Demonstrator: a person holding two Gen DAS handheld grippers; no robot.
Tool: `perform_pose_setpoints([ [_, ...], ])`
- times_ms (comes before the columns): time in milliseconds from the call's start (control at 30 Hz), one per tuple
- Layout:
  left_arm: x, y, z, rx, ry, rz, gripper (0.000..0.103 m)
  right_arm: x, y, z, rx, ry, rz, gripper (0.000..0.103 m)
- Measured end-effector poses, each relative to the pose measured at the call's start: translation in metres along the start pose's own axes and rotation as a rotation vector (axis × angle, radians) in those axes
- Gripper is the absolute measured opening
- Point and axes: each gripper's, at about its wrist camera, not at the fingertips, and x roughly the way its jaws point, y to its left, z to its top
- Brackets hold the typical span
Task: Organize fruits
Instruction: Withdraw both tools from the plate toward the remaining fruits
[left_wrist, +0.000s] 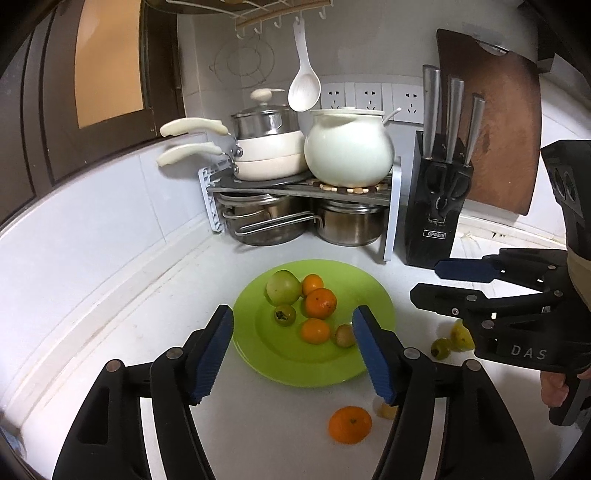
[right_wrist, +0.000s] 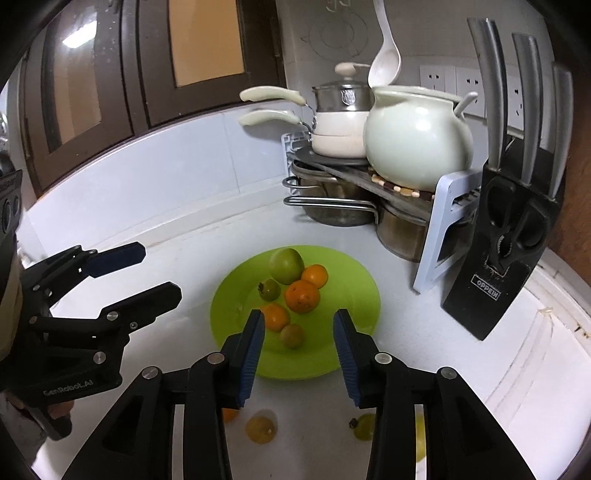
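Observation:
A green plate (left_wrist: 365, 291) (right_wrist: 354, 295) on the white counter holds a green apple (left_wrist: 283, 287) (right_wrist: 286, 265), three oranges (left_wrist: 320, 302) (right_wrist: 302, 296) and two small green-brown fruits (left_wrist: 285, 315) (right_wrist: 292, 335). Loose on the counter lie an orange (left_wrist: 350, 424), a small yellow fruit (left_wrist: 384, 410) (right_wrist: 260, 429) and two small green fruits (left_wrist: 441, 348) (right_wrist: 364, 426). My left gripper (left_wrist: 291, 354) (right_wrist: 155, 273) is open and empty over the plate's near edge. My right gripper (right_wrist: 299, 354) (left_wrist: 428, 280) is open and empty, right of the plate.
A corner rack (left_wrist: 306, 192) holds white pans, a white pot (left_wrist: 349, 147) (right_wrist: 417, 140) and steel pots beneath. A black knife block (left_wrist: 437, 206) (right_wrist: 498, 251) stands right of it, before a wooden board (left_wrist: 498, 122). A white ladle (left_wrist: 303, 85) hangs above.

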Motion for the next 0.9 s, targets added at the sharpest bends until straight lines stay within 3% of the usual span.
perform_pose_setpoints([
  [433,-0.022,-0.017,-0.022,0.086,-0.001,-0.004,0.073,-0.02,0.015,-0.025,-0.069,0.01,0.012,0.045],
  [900,-0.017,-0.032,-0.053,0.165,0.069,-0.066,0.073,-0.007,0.027,-0.058,-0.142,0.131,0.053,0.045],
])
